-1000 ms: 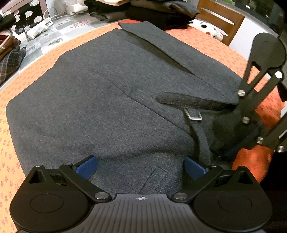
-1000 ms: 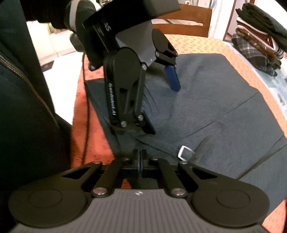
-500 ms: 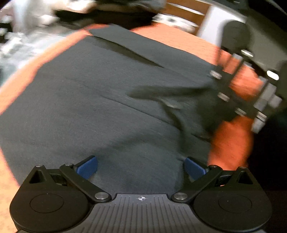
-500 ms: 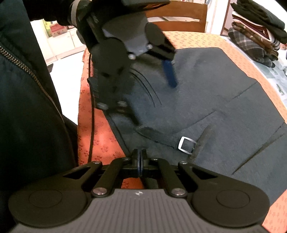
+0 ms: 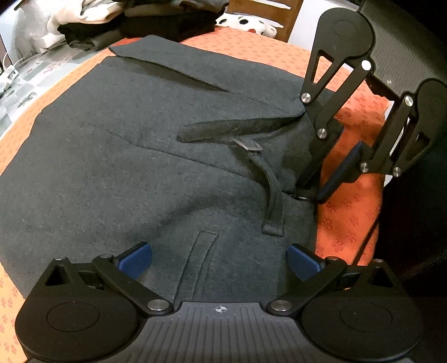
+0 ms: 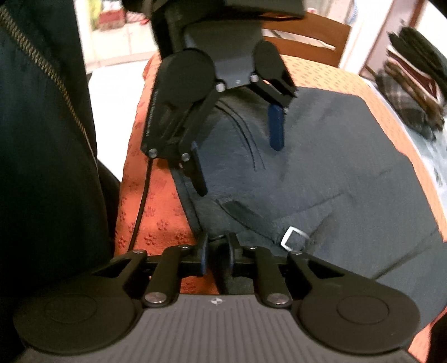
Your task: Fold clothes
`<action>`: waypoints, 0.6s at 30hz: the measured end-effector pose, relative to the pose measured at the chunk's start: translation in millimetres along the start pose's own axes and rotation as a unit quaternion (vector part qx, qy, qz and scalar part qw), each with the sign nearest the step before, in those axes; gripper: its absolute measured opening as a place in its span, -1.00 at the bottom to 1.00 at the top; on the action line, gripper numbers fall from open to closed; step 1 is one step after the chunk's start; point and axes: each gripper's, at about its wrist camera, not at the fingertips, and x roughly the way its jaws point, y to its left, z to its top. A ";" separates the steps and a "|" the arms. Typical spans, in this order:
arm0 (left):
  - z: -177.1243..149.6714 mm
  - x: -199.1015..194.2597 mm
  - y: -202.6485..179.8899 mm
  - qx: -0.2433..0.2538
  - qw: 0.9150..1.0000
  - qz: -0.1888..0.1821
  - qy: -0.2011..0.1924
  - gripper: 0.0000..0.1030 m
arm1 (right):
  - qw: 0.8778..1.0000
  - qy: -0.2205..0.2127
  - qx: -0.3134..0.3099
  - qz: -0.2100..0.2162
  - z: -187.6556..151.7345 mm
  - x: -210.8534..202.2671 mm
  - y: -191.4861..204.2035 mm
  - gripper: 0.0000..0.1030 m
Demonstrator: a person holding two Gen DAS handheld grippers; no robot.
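Note:
A dark grey garment (image 5: 125, 156) lies spread flat on the orange tablecloth (image 5: 349, 201), with a strap and metal buckle (image 5: 251, 146) near its right edge. It also shows in the right wrist view (image 6: 349, 173), buckle (image 6: 294, 237) included. My left gripper (image 5: 219, 259) is open and empty, hovering just above the garment's near part by a pocket slit (image 5: 195, 268). My right gripper (image 6: 216, 255) has its jaws slightly apart at the garment's edge; no cloth is clamped between them. It shows in the left wrist view (image 5: 321, 181) at the garment's right edge.
Stacks of folded clothes (image 5: 156, 19) lie at the table's far side, with a wooden chair (image 5: 265, 11) behind. More folded clothes (image 6: 413, 78) sit at the right in the right wrist view. The person's dark jacket (image 6: 42, 153) fills that view's left side.
My right gripper was shut on the garment's edge and has now opened slightly, letting it go. My left gripper has shifted along the garment, staying open.

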 end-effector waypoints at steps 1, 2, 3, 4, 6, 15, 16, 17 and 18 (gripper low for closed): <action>-0.4 -0.3 0.2 0.000 1.000 0.000 -0.002 1.00 | 1.000 0.003 -0.011 -0.002 1.7 1.5 1.8 -0.68; 0.0 0.5 2.3 0.000 1.000 0.000 -0.003 1.00 | 1.000 0.006 -0.020 -0.004 2.4 2.8 3.9 -0.64; 0.4 0.9 3.2 0.000 1.000 0.001 -0.003 1.00 | 1.000 0.008 -0.029 -0.006 3.0 4.1 5.9 -0.62; 0.9 1.0 3.4 0.001 1.000 0.001 -0.002 1.00 | 0.999 0.011 -0.038 -0.008 3.7 5.3 7.9 -0.61; 2.6 2.6 -1.4 0.001 1.000 0.002 0.002 1.00 | 0.998 0.016 -0.051 -0.013 4.5 7.8 10.3 -0.61; 5.1 3.3 -4.0 -0.003 1.000 0.004 0.007 1.00 | 0.998 0.021 -0.057 -0.017 7.9 4.9 10.0 -0.62; 5.1 3.4 -4.5 -0.003 1.000 0.004 0.008 1.00 | 0.998 0.020 -0.053 -0.016 8.4 4.5 10.0 -0.62; 5.0 3.5 -4.9 -0.003 1.000 0.004 0.007 1.00 | 0.998 0.019 -0.050 -0.015 8.8 3.5 9.3 -0.62; 4.8 3.6 -5.1 -0.003 1.000 0.004 0.007 1.00 | 0.999 0.019 -0.049 -0.015 8.9 2.7 8.9 -0.62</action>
